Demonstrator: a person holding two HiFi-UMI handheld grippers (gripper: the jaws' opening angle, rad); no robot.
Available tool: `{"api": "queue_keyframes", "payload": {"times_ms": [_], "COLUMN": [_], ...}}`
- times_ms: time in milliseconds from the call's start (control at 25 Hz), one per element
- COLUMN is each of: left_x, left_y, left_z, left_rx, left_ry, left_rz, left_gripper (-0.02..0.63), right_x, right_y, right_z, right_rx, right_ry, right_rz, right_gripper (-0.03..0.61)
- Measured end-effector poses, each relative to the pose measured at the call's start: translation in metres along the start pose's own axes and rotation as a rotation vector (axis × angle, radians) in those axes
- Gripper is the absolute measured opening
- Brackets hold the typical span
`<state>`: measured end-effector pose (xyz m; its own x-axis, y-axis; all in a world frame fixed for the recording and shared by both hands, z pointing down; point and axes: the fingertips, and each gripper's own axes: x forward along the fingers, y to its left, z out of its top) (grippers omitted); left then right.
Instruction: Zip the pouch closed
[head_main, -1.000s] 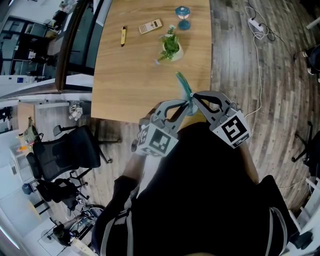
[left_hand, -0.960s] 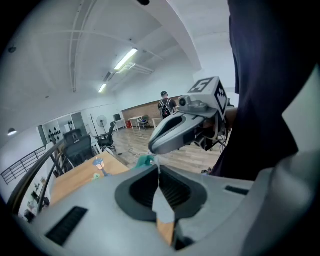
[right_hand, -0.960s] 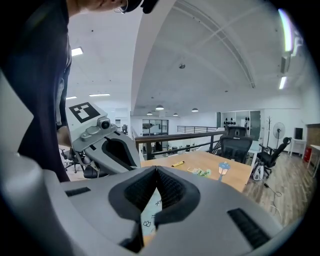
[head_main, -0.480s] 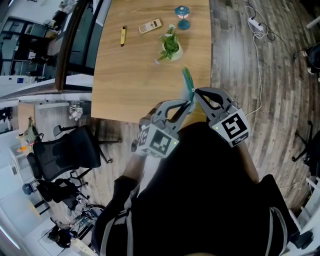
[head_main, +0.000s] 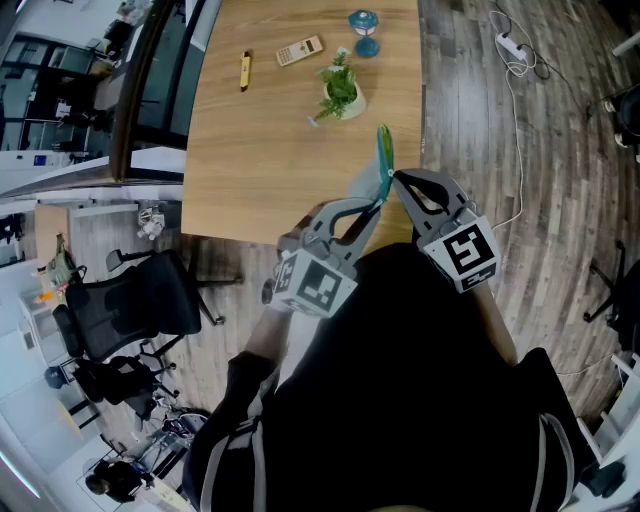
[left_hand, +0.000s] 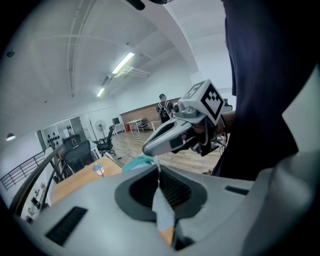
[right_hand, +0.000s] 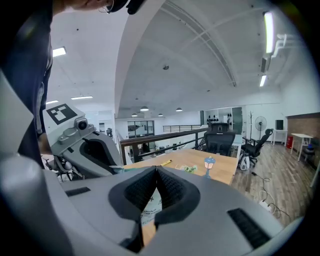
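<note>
The teal pouch (head_main: 384, 152) hangs edge-on above the near edge of the wooden table (head_main: 260, 150), held from below by both grippers. My left gripper (head_main: 371, 206) is shut on its lower end, and pale pouch fabric (left_hand: 163, 212) shows pinched between the jaws, with teal (left_hand: 137, 162) beyond them. My right gripper (head_main: 393, 178) is shut on the pouch right beside it, patterned fabric (right_hand: 150, 212) showing under its closed jaws. In the left gripper view the right gripper (left_hand: 172, 137) sits just past my left gripper (left_hand: 159, 172). The zip itself is hidden.
On the table's far part stand a small potted plant (head_main: 342, 92), a calculator (head_main: 300, 50), a yellow marker (head_main: 245, 70) and a little blue lamp (head_main: 364, 32). An office chair (head_main: 140, 305) stands left of the table. A power strip and cable (head_main: 515, 50) lie on the floor at right.
The pouch has swung from leaning left to nearly upright and shifted slightly right. The right gripper has risen a little with it; the left gripper has barely moved.
</note>
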<state>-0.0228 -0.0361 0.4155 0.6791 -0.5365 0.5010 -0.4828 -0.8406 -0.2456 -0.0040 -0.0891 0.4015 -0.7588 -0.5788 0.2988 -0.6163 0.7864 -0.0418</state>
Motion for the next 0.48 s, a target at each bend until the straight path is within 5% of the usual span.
{"api": "queue_keyframes", "payload": {"times_ms": [480], "left_x": [-0.003], "left_y": [-0.005], "left_z": [0.01], "left_rx": [0.016], "left_ry": [-0.011], "left_rz": [-0.009], "left_gripper": [0.009], "right_x": [-0.007], "right_y": [-0.023], "right_z": [-0.001], "right_rx": [0.026], "right_ry": [-0.006], "right_rz": [-0.098], "right_gripper": [0.015]}}
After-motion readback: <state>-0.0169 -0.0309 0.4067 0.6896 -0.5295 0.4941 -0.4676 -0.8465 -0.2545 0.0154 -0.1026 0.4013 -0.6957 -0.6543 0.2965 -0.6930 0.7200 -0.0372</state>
